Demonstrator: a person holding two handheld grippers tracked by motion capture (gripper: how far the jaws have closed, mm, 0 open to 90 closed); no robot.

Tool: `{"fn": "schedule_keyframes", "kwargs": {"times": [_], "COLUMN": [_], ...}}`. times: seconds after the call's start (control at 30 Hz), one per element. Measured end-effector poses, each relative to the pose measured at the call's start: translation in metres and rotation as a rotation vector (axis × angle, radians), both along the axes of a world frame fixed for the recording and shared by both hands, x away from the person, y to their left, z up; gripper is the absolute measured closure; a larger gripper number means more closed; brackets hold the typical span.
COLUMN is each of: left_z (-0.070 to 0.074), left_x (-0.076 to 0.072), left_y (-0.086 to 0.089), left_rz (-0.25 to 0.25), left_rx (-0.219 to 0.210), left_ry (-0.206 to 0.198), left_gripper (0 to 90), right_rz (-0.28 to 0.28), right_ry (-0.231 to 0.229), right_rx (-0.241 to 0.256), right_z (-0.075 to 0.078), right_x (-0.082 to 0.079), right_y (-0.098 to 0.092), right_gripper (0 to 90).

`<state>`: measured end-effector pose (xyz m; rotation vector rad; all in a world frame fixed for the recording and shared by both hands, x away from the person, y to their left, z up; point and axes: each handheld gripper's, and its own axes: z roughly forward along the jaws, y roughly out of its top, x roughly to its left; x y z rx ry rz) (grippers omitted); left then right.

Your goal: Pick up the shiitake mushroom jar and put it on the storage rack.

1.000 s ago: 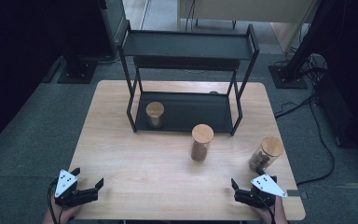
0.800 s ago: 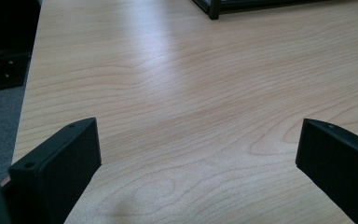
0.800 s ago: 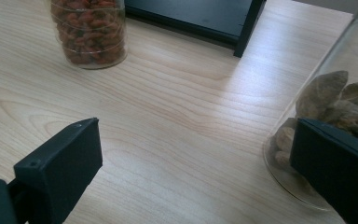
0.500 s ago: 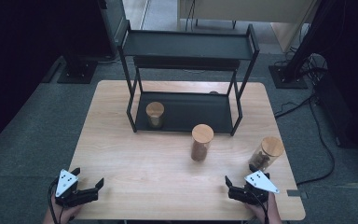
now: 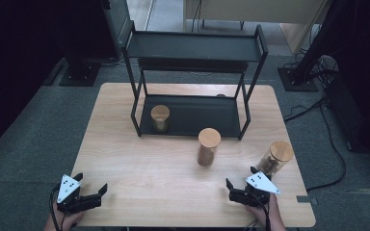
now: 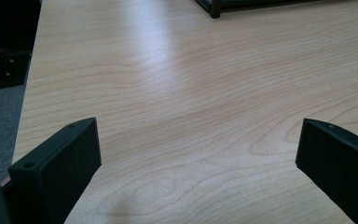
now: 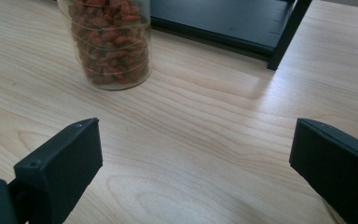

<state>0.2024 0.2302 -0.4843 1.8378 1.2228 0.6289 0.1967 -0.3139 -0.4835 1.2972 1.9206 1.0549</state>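
The jar [image 5: 208, 147] nearest the right hand-held gripper [image 5: 242, 188] is clear glass with a pale wooden lid, packed with reddish dried berries, standing upright mid-worktop [image 5: 139, 168] just in front of the black shelf rack [image 5: 192, 86]. Both the right and the left hand-held gripper [image 5: 92, 192] are spread wide, holding nothing.

Wooden table [image 5: 139, 159]: black rack [image 5: 192, 72], two jars [image 5: 208, 147]
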Motion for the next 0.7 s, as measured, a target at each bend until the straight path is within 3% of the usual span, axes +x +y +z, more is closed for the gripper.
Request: {"fn": "schedule_keyframes", "kwargs": {"times": [0.7], "left_z": [0.0], "left_x": [0.0], "left_y": [0.0], "left_rz": [0.002], "left_rx": [-0.003], "left_ry": [0.003], "left_gripper": [0.1], "right_rz": [0.033], "right_ry": [0.003], "right_rx": [0.0], "right_z": [0.0], "right_x": [0.021], "right_y": [0.029], "right_gripper": [2.1]}}
